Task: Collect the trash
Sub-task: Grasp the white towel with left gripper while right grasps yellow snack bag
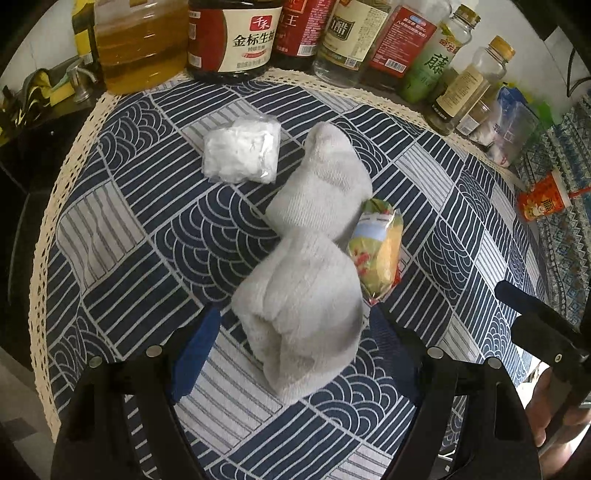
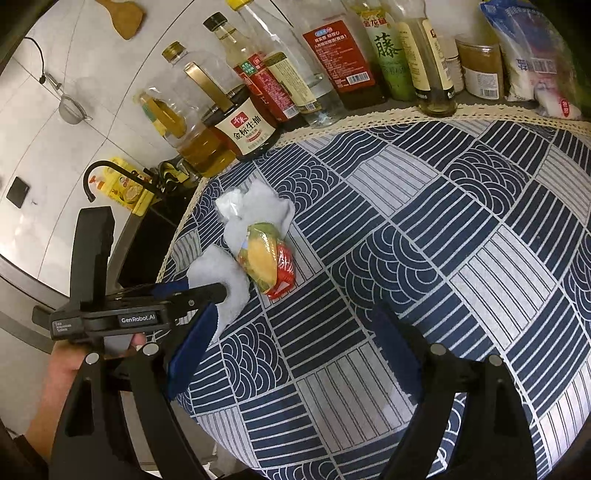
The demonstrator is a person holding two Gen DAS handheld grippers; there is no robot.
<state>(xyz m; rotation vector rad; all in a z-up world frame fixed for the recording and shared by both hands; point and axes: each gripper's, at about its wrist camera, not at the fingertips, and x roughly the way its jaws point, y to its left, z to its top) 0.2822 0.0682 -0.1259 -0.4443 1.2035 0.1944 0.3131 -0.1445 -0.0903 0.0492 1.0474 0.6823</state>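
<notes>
Grey ribbed knit, a crumpled sock [image 1: 314, 251] lies on the navy-and-white patterned tablecloth [image 1: 122, 236], its near end between the wide-open jaws of the left gripper [image 1: 295, 343], the blue pads not pressing it. A glossy yellow-green snack wrapper [image 1: 378, 251] touches its side; a crinkly clear packet of white stuff [image 1: 242, 151] sits just beyond. The right gripper [image 2: 295, 350] hangs open over bare cloth, empty. Glass and plastic bottles [image 1: 229, 33] line the lace-trimmed edge.
</notes>
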